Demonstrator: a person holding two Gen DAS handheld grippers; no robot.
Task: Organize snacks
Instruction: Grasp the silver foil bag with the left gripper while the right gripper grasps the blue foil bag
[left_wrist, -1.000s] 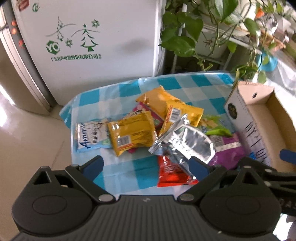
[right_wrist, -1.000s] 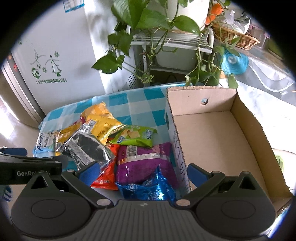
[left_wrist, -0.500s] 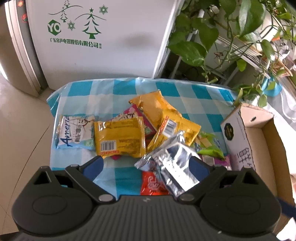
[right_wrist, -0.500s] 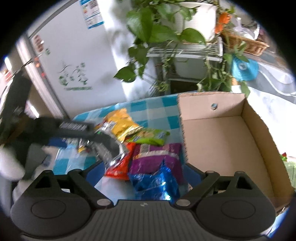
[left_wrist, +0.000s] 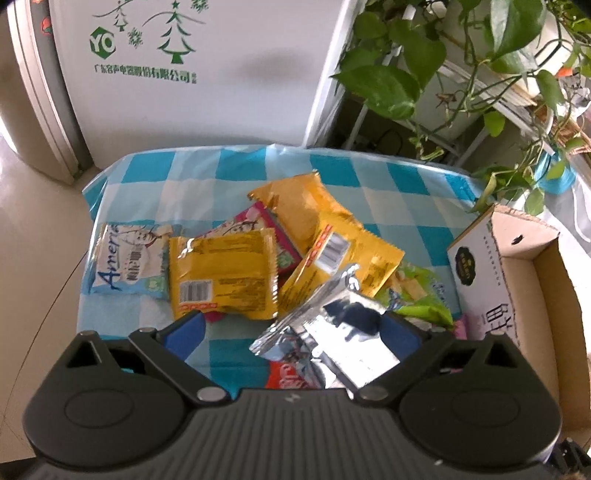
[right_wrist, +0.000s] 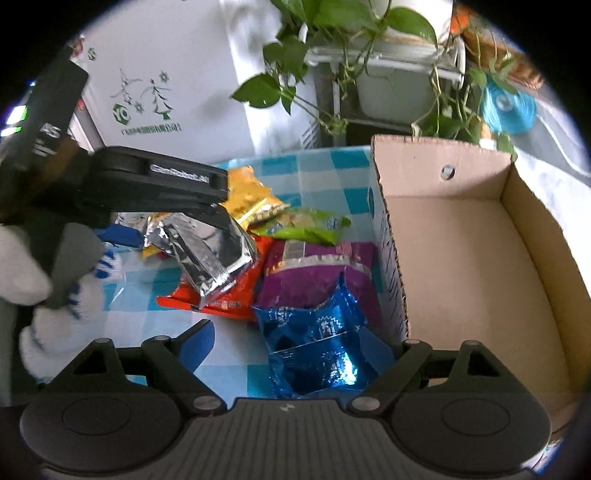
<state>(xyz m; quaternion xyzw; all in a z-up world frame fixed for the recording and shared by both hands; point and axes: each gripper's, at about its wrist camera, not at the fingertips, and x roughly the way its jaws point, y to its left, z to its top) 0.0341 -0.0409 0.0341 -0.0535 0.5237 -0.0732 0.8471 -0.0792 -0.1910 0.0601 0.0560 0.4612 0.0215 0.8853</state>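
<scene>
Jaws of the right gripper (right_wrist: 291, 343) are closing around the crinkled blue foil packet (right_wrist: 314, 350); the left gripper (left_wrist: 291, 328), opening, straddles the silver foil pouch (left_wrist: 332, 332). Beyond, the brown cardboard box (right_wrist: 461, 258) is empty; every snack remains on the checked desk (left_wrist: 240, 173).

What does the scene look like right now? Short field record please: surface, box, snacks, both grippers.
surface: blue and white checked cloth
box: cardboard box, open top, nothing visible inside, at the pile's right edge
snacks: loose pile on the cloth; silver packet on top of a red one; yellow packet, purple packet, green packet
left gripper: opening, fingers either side of the silver packet, not pressing it
right gripper: closing, blue foil packet between the fingers, no grip yet
</scene>
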